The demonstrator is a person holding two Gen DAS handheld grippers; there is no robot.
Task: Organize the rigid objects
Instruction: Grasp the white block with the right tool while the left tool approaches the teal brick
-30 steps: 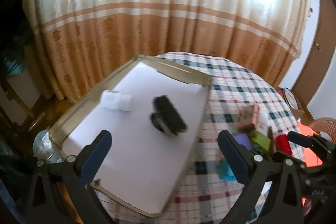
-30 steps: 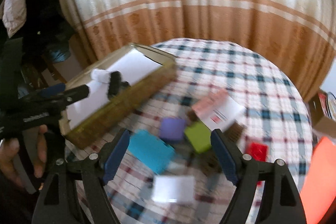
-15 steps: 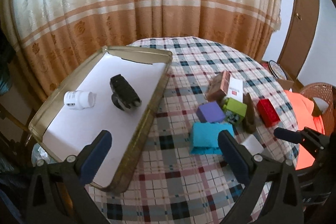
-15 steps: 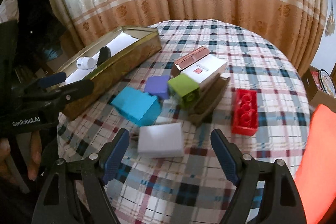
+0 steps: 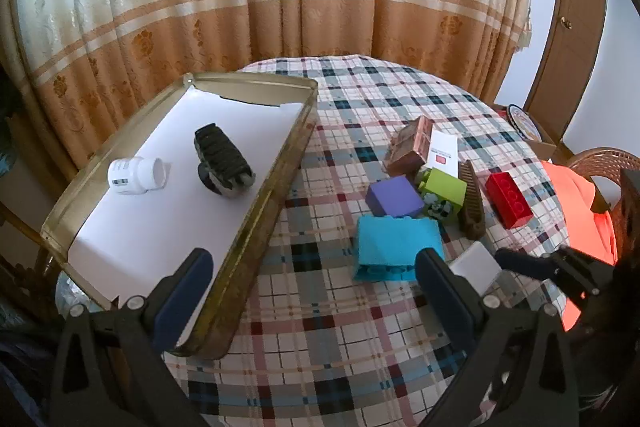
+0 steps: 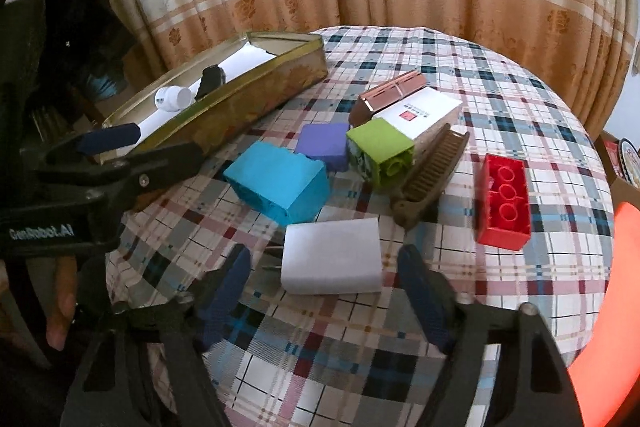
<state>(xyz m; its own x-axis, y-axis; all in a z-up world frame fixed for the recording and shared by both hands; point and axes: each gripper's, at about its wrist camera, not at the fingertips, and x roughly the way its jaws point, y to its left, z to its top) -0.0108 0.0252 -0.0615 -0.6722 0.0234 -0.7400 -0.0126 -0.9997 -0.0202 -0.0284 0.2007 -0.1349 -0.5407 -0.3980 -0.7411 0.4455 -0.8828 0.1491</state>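
Observation:
A gold tin tray point(image 5: 256, 227) lined with white paper holds a white pill bottle point(image 5: 136, 175) and a black brush point(image 5: 223, 161). On the plaid table lie a cyan block point(image 6: 280, 187), a purple block point(image 6: 324, 145), a green block point(image 6: 380, 153), a white carton point(image 6: 420, 117), a brown box point(image 6: 384, 95), a brown comb point(image 6: 432, 171), a red brick point(image 6: 504, 205) and a white charger point(image 6: 332, 257). My right gripper point(image 6: 324, 301) is open, with the charger just ahead between its fingers. My left gripper point(image 5: 310, 287) is open and empty near the tray's right wall.
The round table with a plaid cloth point(image 5: 360, 347) drops off at its near edge. Curtains point(image 5: 320, 7) hang behind. An orange cloth point(image 5: 580, 195) lies on a wicker chair at the right. A wooden door point(image 5: 568, 27) stands at the far right.
Both grippers have swung right and tilted down, from the tray toward the loose objects. My right gripper has closed in on the white charger. Nothing was picked up.

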